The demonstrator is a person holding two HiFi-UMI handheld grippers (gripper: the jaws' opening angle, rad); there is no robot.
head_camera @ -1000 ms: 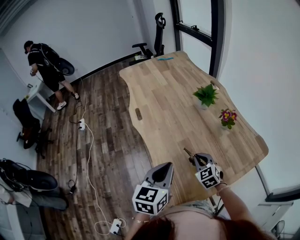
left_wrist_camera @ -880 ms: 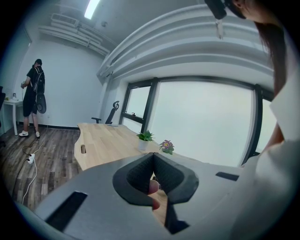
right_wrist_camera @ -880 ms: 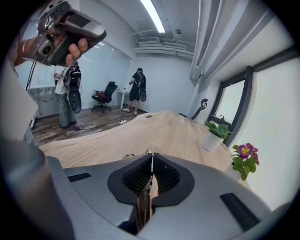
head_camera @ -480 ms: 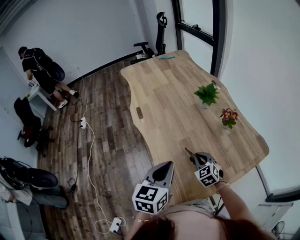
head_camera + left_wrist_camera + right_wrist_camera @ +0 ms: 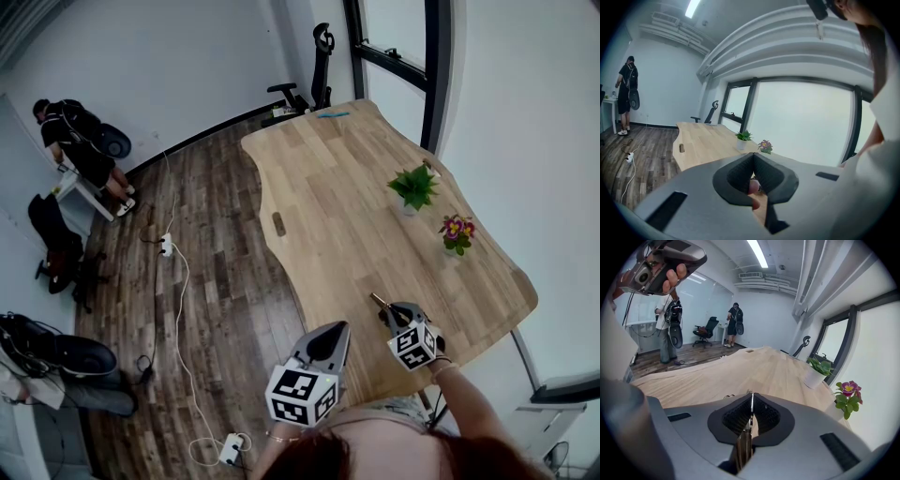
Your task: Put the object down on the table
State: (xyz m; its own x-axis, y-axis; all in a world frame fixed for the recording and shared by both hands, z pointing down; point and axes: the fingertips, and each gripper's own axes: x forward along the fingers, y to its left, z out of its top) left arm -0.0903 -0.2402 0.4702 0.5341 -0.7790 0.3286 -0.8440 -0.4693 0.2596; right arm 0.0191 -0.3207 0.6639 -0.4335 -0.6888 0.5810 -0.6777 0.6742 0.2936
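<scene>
Right gripper: your right gripper (image 5: 385, 313) (image 5: 751, 401) has its jaws pressed tight on a thin flat object (image 5: 377, 302) (image 5: 744, 442), which stands edge-on between the pads (metallic in the right gripper view).
Object: its tip sticks out past the jaws over the desk (image 5: 328, 187), close to the near edge and towards the near right corner; you can't tell from any view whether it touches the wood.
Left gripper: your left gripper (image 5: 337, 330) (image 5: 753, 157) has its jaw tips together with nothing clamped (a pinkish shape shows through the gap below them; you cannot tell what it is).
Left gripper place: at the desk's left edge, near the near corner.
Right edge of desk: a green plant (image 5: 412, 187) and a flowering plant (image 5: 456, 234), both in pots, well apart from your grippers.
Far end: an office chair (image 5: 314, 66) beyond the desk.
</scene>
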